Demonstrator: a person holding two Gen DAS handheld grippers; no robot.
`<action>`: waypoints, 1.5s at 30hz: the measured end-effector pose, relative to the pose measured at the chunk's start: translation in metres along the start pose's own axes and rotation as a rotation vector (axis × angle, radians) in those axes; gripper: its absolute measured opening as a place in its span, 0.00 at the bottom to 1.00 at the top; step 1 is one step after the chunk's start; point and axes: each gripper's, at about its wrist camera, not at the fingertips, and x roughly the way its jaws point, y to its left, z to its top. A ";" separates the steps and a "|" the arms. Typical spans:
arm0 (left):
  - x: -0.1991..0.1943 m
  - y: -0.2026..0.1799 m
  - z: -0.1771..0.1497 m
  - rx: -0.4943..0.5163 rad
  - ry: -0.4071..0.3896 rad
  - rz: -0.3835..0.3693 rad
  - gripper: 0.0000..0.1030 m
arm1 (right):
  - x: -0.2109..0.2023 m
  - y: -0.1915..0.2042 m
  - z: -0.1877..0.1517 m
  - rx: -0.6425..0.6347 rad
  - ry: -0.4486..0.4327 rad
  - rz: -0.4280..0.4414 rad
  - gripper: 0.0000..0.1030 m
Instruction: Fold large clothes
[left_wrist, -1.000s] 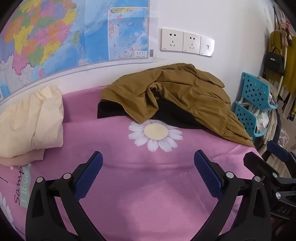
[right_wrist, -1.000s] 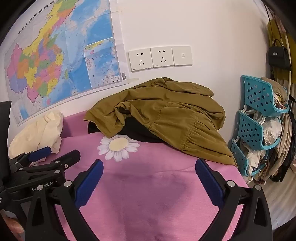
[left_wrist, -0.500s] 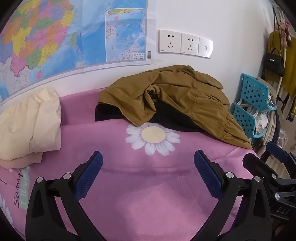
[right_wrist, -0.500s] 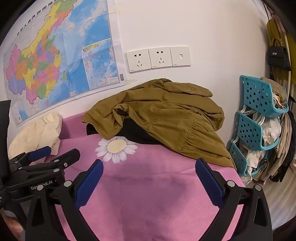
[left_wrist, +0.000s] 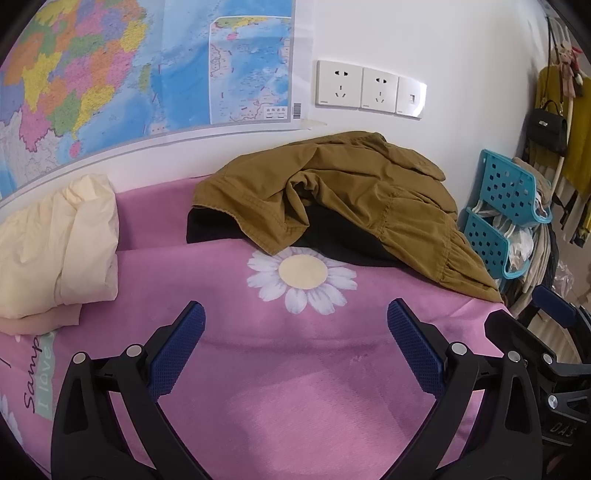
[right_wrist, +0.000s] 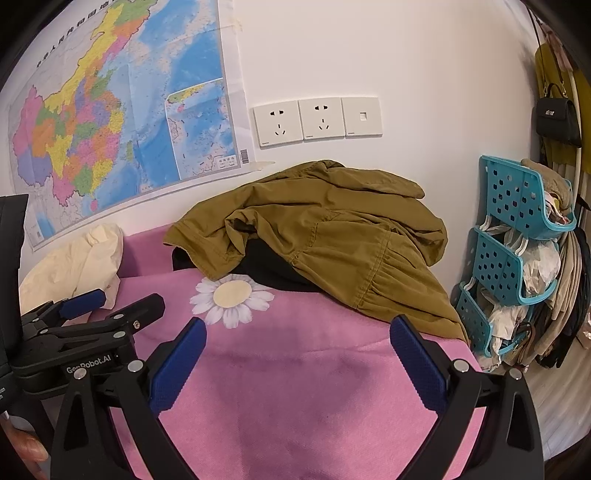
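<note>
Both wrist views face the wall – sharing the brown garment (left_wrist: 354, 206).

Wall and corner clutter behind the bed

A coloured map (left_wrist: 110, 62) hung beside three white sockets (right_wrist: 317, 120); teal baskets (right_wrist: 517, 229) and a black handbag (right_wrist: 557, 118) stood right.

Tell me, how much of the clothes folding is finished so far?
Perhaps one piece: a cream garment lies bundled at the left. Nothing is in hand; the left tool and right tool hang open over the pink cover. The crumpled brown garment and black one beneath it remain.
</note>
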 end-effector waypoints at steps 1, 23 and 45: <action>0.001 0.000 0.000 0.000 0.002 -0.002 0.95 | 0.000 0.000 0.000 0.002 0.003 0.003 0.94; 0.009 0.000 0.002 -0.009 0.016 0.001 0.95 | 0.003 0.002 0.001 -0.002 0.002 0.001 0.94; 0.018 0.002 0.006 -0.013 0.031 0.002 0.95 | 0.012 0.001 0.005 0.000 0.003 0.008 0.94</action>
